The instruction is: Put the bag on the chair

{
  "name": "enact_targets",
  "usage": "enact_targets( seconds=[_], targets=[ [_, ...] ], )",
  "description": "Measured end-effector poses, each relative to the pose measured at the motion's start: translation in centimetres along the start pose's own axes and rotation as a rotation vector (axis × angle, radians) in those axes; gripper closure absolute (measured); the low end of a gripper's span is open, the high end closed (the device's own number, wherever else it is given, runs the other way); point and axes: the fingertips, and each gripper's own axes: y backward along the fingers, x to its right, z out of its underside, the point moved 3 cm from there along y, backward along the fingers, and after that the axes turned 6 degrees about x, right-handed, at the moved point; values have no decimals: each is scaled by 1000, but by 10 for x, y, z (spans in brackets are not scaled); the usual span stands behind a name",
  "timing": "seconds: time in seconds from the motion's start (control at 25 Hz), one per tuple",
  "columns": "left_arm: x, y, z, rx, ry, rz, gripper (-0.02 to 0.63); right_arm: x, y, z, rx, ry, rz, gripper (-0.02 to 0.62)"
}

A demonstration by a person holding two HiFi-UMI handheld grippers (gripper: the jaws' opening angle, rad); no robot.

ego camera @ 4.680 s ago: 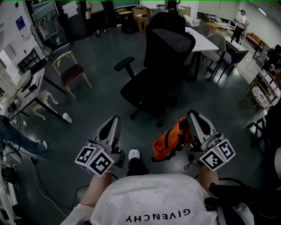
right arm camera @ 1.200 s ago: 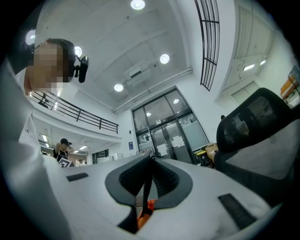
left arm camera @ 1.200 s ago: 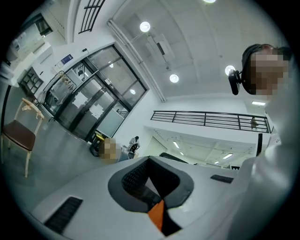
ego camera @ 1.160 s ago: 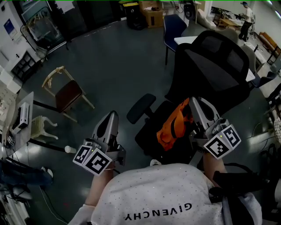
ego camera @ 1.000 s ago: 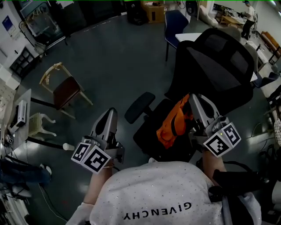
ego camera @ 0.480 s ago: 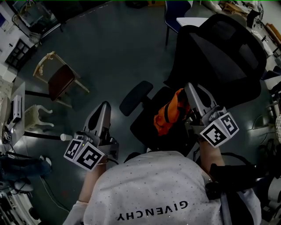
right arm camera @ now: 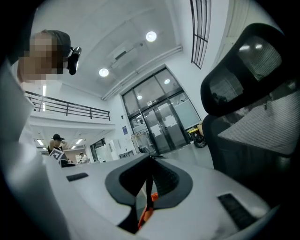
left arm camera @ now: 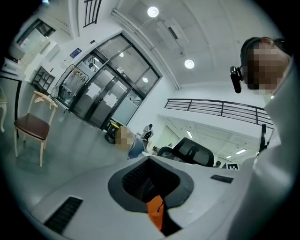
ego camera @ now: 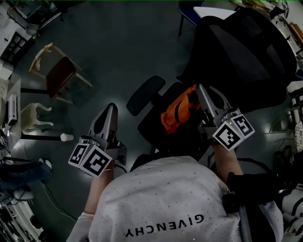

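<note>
The orange bag (ego camera: 177, 109) hangs from my right gripper (ego camera: 200, 90), which is shut on its black strap (right arm camera: 147, 187). Below the strap, orange cloth (right arm camera: 145, 214) shows between the jaws. The bag is over the seat (ego camera: 156, 127) of the black office chair (ego camera: 246, 47), just in front of the backrest. Whether it touches the seat I cannot tell. That backrest (right arm camera: 248, 65) rises close on the right in the right gripper view. My left gripper (ego camera: 111, 108) is held left of the chair's armrest (ego camera: 144, 94), its jaws together and holding nothing; its tips (left arm camera: 150, 158) point across the room.
A wooden chair with a brown seat (ego camera: 57, 71) stands at the far left, with a small white stool (ego camera: 35, 118) and a cup (ego camera: 65, 137) on the floor nearer me. A white table (ego camera: 213, 9) stands behind the office chair. Cables lie at the lower left.
The bag has gone from near the floor in front of the chair to over its seat. In the last second the view tilted further down and both grippers shifted slightly left.
</note>
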Motion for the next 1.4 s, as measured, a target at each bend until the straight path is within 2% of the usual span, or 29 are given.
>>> enact_targets(
  seconds=[0.28, 0.52, 0.72, 0.96, 1.28, 1.4],
  targets=[
    [-25, -1, 17, -45, 11, -38, 604, 11, -8, 50, -127, -34, 47, 580],
    [-29, -8, 37, -82, 34, -33, 604, 28, -1, 93, -229, -52, 119, 583],
    [-17, -10, 40, -105, 34, -11, 604, 41, 12, 115, -261, -103, 166, 583],
    [-15, -12, 50, -123, 15, -42, 604, 61, 18, 135, -290, -170, 174, 586],
    [-19, -16, 51, -143, 16, -42, 604, 84, 33, 194, -420, -237, 238, 586],
    [-20, -17, 57, -163, 9, -38, 604, 92, 47, 214, -429, -312, 275, 584]
  ],
)
